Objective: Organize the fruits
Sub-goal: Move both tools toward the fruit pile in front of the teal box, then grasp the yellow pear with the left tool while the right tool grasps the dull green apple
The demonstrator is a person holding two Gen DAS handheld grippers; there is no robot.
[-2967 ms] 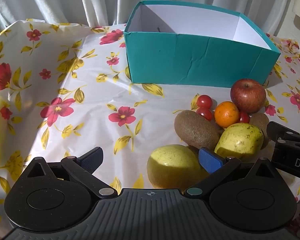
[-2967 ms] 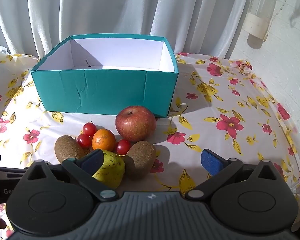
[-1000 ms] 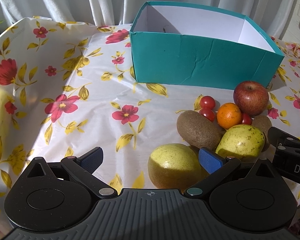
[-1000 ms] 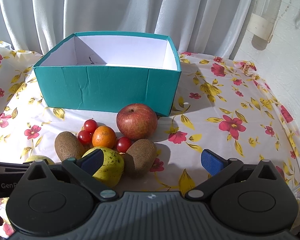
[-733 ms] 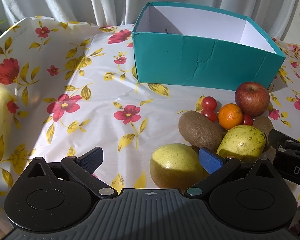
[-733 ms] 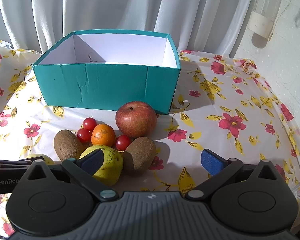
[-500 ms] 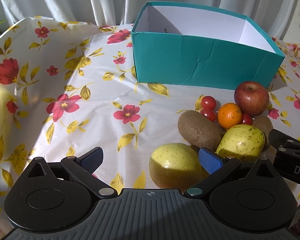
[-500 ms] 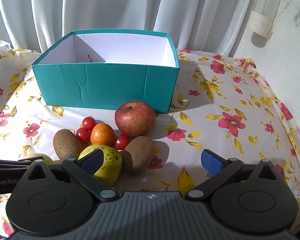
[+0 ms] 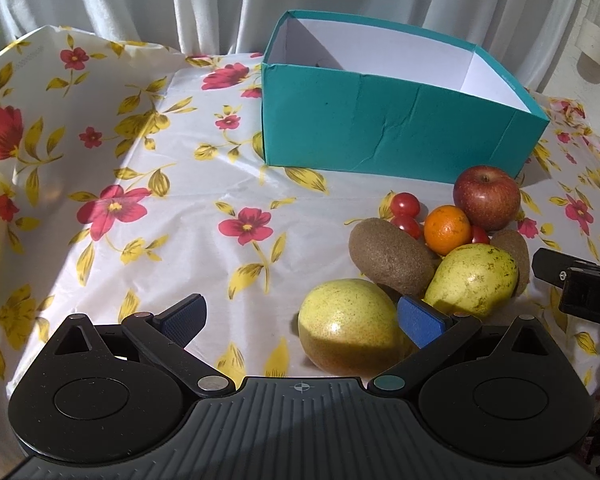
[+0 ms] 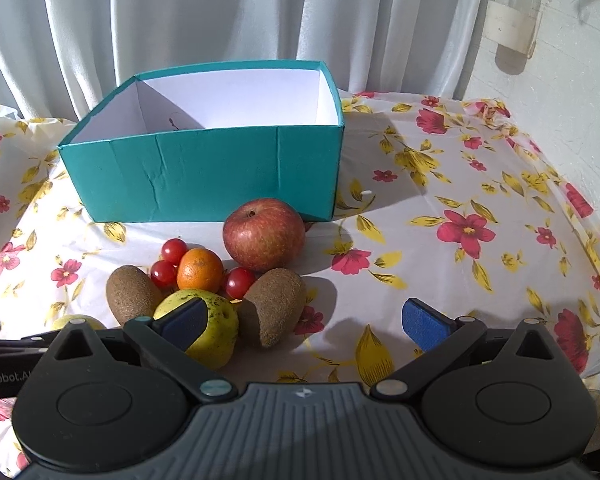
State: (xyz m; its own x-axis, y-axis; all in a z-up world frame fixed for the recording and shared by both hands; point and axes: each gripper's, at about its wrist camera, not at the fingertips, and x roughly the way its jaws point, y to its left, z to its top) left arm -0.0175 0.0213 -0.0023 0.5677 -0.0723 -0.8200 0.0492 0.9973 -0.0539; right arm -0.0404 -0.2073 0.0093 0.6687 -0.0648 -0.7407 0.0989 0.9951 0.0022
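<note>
A pile of fruit lies in front of an open teal box [image 9: 384, 136] [image 10: 204, 168]: a red apple [image 9: 486, 198] [image 10: 264, 234], an orange [image 9: 447, 229] [image 10: 200, 269], two kiwis [image 9: 390, 256] [image 10: 276, 306], cherry tomatoes [image 9: 406, 204] [image 10: 175, 249] and two yellow-green pears [image 9: 348, 330] [image 9: 474, 280] [image 10: 216, 320]. My left gripper [image 9: 300, 320] is open, low over the cloth, with the near pear just inside its right finger. My right gripper [image 10: 304, 322] is open and empty, with the right kiwi between its fingers ahead.
The table has a white floral cloth [image 9: 140, 208] [image 10: 460, 232]. White curtains [image 10: 220, 20] hang behind the box, and a wall [image 10: 572, 100] stands at the right. The right gripper's body [image 9: 580, 288] shows at the right edge of the left wrist view.
Both views have shifted slightly: the right gripper has edged forward and a little right, so the fruit sits more to its left. Both grippers stay open.
</note>
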